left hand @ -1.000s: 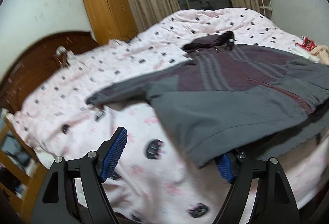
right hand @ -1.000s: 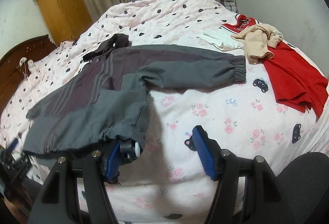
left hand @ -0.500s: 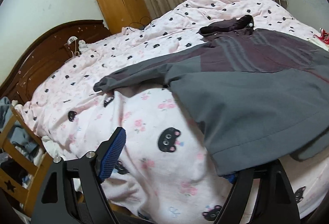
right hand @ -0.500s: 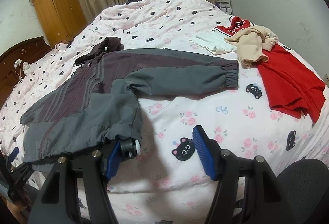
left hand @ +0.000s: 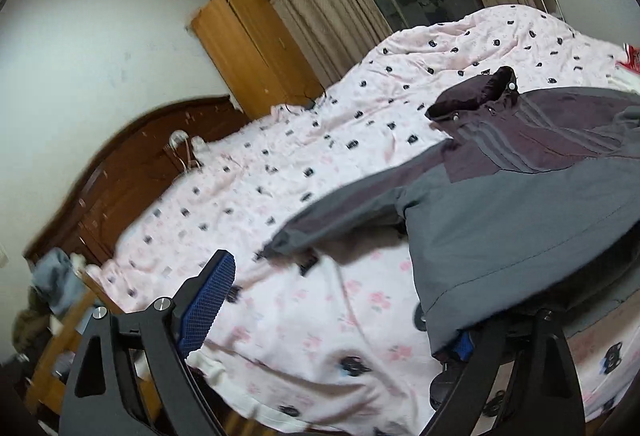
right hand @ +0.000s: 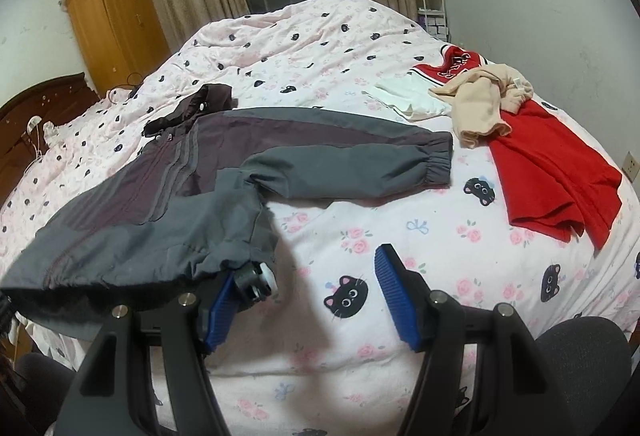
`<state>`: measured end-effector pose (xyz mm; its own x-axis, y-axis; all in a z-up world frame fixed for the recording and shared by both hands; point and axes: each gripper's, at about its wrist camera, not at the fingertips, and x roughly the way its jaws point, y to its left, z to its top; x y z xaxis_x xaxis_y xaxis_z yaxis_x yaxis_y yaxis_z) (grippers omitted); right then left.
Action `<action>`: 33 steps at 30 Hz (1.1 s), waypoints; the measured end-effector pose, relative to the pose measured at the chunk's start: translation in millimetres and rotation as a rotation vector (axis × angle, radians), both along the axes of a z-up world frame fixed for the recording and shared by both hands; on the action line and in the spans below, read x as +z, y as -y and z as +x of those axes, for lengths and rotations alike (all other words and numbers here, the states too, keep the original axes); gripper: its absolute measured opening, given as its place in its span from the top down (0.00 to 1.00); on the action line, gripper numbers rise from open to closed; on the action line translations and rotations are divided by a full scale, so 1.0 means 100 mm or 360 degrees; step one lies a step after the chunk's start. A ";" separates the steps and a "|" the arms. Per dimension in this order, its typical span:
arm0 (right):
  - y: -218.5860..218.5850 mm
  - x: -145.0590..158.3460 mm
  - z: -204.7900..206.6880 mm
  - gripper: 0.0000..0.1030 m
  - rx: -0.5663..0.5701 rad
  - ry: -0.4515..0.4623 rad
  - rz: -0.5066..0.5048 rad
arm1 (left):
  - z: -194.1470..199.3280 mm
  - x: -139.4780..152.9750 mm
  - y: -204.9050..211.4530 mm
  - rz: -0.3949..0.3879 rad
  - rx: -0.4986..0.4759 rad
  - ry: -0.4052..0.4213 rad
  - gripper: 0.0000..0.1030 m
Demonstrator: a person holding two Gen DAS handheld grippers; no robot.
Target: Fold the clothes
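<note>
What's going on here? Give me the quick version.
A person holding a claw in each hand is working on a grey and maroon jacket spread on the pink bed. The left claw and the right claw are both open, with the jacket's hem draped over one finger of each. No fold is made yet. A red garment and a beige one wait nearby.
</note>
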<state>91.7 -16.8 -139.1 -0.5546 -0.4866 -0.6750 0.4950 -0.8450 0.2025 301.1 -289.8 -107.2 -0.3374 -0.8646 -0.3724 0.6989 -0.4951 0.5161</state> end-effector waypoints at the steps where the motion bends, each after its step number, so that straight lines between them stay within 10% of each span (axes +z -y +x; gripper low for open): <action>1: -0.01 0.00 0.01 0.37 0.0001 0.0005 0.0002 | -0.01 -0.02 -0.04 -0.0016 -0.0013 0.0033 0.12; 10: -0.02 -0.38 -0.06 0.34 0.0004 0.0200 0.0232 | -0.21 -0.67 -0.07 0.0132 -0.0113 0.0562 0.08; 33: 0.23 -0.61 0.37 0.24 0.0428 0.0114 0.0748 | -0.16 -0.98 -0.20 -0.0115 -0.0349 0.0971 0.07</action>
